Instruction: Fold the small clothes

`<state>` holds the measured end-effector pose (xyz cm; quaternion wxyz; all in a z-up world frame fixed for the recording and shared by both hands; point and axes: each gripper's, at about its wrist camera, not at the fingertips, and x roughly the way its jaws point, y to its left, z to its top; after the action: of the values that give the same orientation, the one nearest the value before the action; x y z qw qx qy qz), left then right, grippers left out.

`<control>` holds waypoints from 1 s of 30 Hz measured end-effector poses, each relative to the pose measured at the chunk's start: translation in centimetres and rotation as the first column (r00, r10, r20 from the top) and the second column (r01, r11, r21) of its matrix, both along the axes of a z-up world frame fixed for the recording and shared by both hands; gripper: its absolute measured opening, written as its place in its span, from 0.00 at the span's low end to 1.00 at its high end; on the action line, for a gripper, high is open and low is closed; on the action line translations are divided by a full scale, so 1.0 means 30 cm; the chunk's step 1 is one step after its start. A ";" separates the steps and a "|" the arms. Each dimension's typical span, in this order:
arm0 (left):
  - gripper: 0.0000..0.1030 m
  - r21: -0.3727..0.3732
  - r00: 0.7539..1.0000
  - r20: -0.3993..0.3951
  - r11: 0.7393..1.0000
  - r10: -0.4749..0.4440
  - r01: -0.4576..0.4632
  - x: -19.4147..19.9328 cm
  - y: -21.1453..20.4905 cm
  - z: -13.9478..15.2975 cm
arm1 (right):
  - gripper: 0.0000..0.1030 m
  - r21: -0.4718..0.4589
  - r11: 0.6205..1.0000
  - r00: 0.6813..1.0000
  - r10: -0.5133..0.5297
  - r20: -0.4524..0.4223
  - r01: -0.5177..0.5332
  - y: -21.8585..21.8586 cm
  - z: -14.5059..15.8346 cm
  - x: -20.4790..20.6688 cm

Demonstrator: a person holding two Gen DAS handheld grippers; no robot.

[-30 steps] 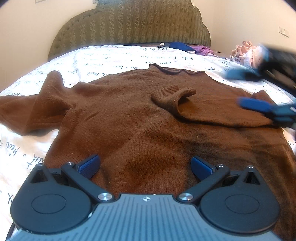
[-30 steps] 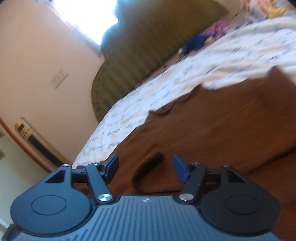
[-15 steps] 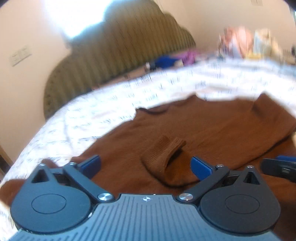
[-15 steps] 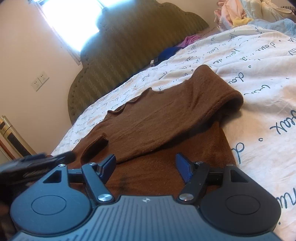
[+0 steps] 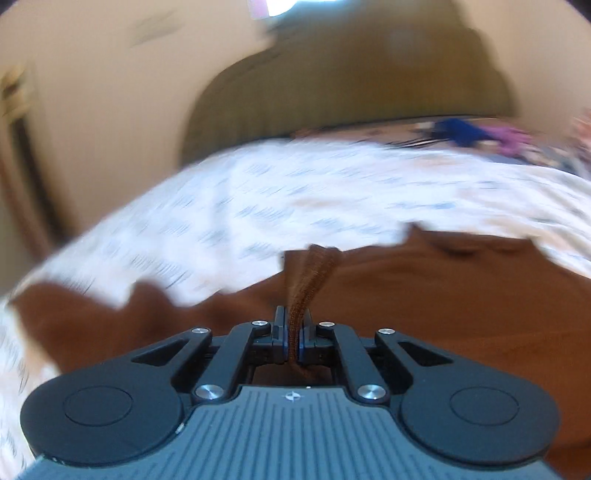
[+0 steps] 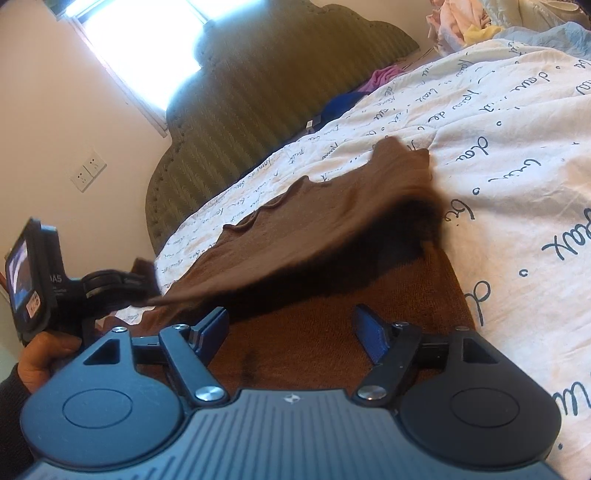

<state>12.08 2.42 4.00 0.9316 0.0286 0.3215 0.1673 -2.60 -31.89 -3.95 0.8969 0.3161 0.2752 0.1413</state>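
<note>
A brown knit sweater (image 6: 332, 332) lies on the white printed bedspread (image 6: 517, 155). My left gripper (image 5: 292, 332) is shut on the cuff of the folded-in sleeve (image 5: 308, 280) and holds it up, so the sleeve (image 6: 295, 236) stretches taut and lifted above the sweater body. The left gripper also shows at the left of the right wrist view (image 6: 122, 284), held by a hand. My right gripper (image 6: 295, 332) is open and empty, low over the sweater's body near its right edge. The left wrist view is motion-blurred.
A green padded headboard (image 6: 258, 96) stands at the far end of the bed. Blue and purple clothes (image 6: 351, 99) lie near it, and a pile of pale clothes (image 6: 465, 22) sits at the far right. A wall with a socket (image 6: 88, 171) is at left.
My left gripper has closed on the sleeve cuff and lifted it, pulling the sleeve taut to the left. My right gripper stays open over the sweater body.
</note>
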 end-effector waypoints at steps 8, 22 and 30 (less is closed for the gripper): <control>0.09 -0.155 1.000 -0.008 0.988 -0.026 0.025 -0.075 0.116 -0.065 | 0.74 -0.058 0.998 1.000 0.001 -0.013 -0.002 0.021 0.033 0.001; 0.21 -0.292 0.995 0.091 0.956 0.028 0.000 -0.152 0.267 -0.027 | 0.83 -0.415 0.910 0.999 0.022 -0.024 -0.030 0.056 0.046 0.364; 0.39 -0.575 0.975 0.209 0.815 0.073 0.063 -0.209 0.416 0.109 | 0.83 -0.439 0.898 1.000 0.020 -0.023 -0.028 0.074 0.045 0.354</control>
<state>5.79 14.90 7.28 0.9255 -0.2754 0.2513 0.0663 8.01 -29.67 -2.60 0.9407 0.1038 0.3120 0.0840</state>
